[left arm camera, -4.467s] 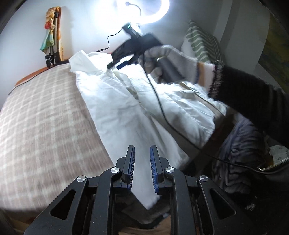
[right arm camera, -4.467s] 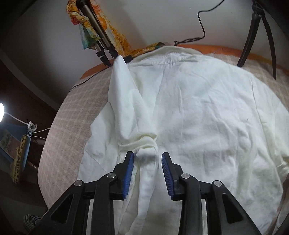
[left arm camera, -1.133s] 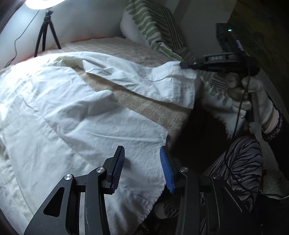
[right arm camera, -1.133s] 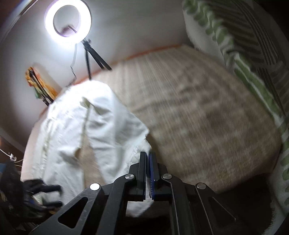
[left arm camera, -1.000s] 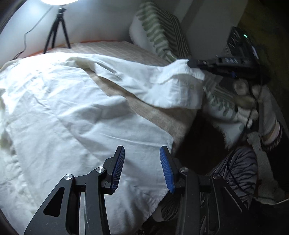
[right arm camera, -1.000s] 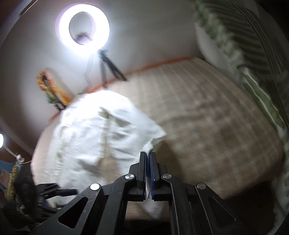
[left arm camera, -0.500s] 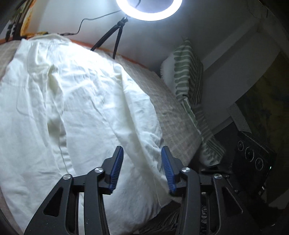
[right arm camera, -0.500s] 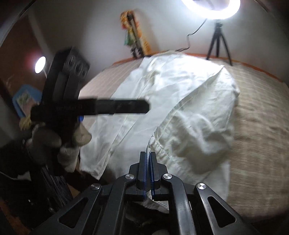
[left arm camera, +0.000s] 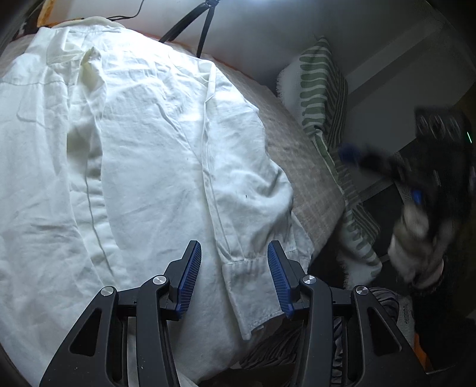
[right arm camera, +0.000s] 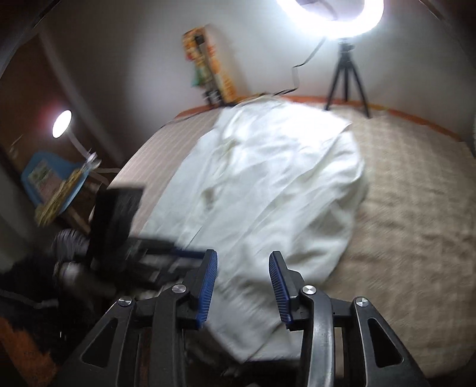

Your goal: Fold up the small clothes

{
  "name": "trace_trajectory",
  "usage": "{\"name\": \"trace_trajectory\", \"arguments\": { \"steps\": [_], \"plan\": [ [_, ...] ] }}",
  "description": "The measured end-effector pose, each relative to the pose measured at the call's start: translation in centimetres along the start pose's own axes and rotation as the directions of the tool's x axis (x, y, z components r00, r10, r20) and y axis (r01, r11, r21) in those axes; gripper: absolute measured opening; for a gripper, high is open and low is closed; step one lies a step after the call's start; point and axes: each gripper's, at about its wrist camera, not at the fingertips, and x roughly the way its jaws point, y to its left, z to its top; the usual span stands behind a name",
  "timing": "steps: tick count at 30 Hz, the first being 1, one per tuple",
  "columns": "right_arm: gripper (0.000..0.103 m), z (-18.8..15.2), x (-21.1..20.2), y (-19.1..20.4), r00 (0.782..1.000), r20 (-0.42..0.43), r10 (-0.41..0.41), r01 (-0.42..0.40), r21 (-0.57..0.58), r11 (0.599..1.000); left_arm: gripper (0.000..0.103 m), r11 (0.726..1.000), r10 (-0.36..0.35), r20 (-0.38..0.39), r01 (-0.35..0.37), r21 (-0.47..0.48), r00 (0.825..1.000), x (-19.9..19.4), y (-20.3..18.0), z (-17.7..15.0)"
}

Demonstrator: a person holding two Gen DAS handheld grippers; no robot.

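Ring light (right arm camera: 330, 12) on tripod (right arm camera: 346, 86), white wall (right arm camera: 142, 44), checked bedspread (right arm camera: 416, 193), striped pillow (left arm camera: 322, 89).

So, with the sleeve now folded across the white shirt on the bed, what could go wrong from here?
1. The sleeve cuff lies at the bed's near edge, between the open left gripper pads and unheld; it may slip off the bed.
2. The right gripper is opening with nothing pinched; the shirt bulges at its right fold, which may spring back.
3. The tripod stands close behind the collar; a wide swing might hit it.
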Motion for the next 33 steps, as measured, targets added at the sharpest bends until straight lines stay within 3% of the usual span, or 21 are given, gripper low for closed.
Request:
{"name": "trace_trajectory", "arguments": {
  "steps": [6, 8, 9, 14, 16, 19, 20, 22, 23, 24, 26, 33],
  "plan": [
    [0.042, 8.7, 4.3, -3.9, 0.988, -0.013, -0.151, 0.152, 0.035, 0.988, 0.038, 0.999, -0.011, -0.008, 0.011, 0.052, 1.000, 0.9, -1.1, -1.2],
    [0.042, 11.6, 6.5, -5.4, 0.976, -0.034, -0.214, 0.215, 0.048, 0.975, 0.015, 0.997, -0.023, -0.020, 0.024, 0.072, 1.000, 1.4, -1.4, -1.6],
    [0.042, 13.0, 7.8, -6.2, 0.968, -0.049, -0.247, 0.249, 0.051, 0.967, 0.012, 0.997, -0.026, -0.022, 0.028, 0.075, 0.999, 1.7, -1.5, -1.6],
    [0.042, 17.6, 12.8, -10.5, 0.938, -0.117, -0.325, 0.339, 0.128, 0.932, 0.010, 0.996, -0.035, -0.011, 0.035, 0.076, 0.999, 1.8, -1.3, -2.2],
    [0.042, 19.3, 15.2, -11.8, 0.915, -0.146, -0.375, 0.393, 0.127, 0.911, 0.009, 0.996, -0.036, -0.009, 0.036, 0.085, 0.999, 1.7, -1.4, -2.3],
    [0.042, 20.6, 18.2, -13.4, 0.903, -0.197, -0.381, 0.411, 0.145, 0.900, 0.008, 0.995, -0.045, -0.003, 0.045, 0.086, 0.999, 1.4, -1.5, -2.4],
    [0.040, 20.7, 18.9, -13.7, 0.895, -0.219, -0.389, 0.425, 0.146, 0.893, 0.007, 0.995, -0.047, -0.003, 0.047, 0.086, 0.999, 1.4, -1.4, -2.4],
    [0.022, 20.8, 20.1, -14.4, 0.883, -0.247, -0.399, 0.441, 0.148, 0.885, 0.006, 0.995, -0.050, -0.003, 0.050, 0.089, 0.999, 1.2, -1.1, -2.4],
    [0.008, 20.8, 20.4, -14.5, 0.879, -0.251, -0.405, 0.449, 0.149, 0.881, 0.006, 0.994, -0.052, -0.005, 0.052, 0.091, 0.999, 1.1, -1.1, -2.4],
    [0.003, 20.9, 20.4, -14.5, 0.878, -0.245, -0.412, 0.454, 0.153, 0.878, 0.005, 0.994, -0.056, -0.008, 0.057, 0.093, 0.998, 1.1, -1.1, -2.5],
    [0.000, 21.2, 20.1, -13.9, 0.887, -0.217, -0.407, 0.441, 0.144, 0.886, 0.005, 0.992, -0.072, -0.019, 0.074, 0.101, 0.997, 1.0, -1.3, -2.7],
    [0.000, 23.4, 18.5, -7.3, 0.910, -0.107, -0.401, 0.403, -0.004, 0.915, 0.004, 0.986, -0.105, -0.047, 0.110, 0.125, 0.993, 0.4, -2.5, -4.0]
  ]
}}
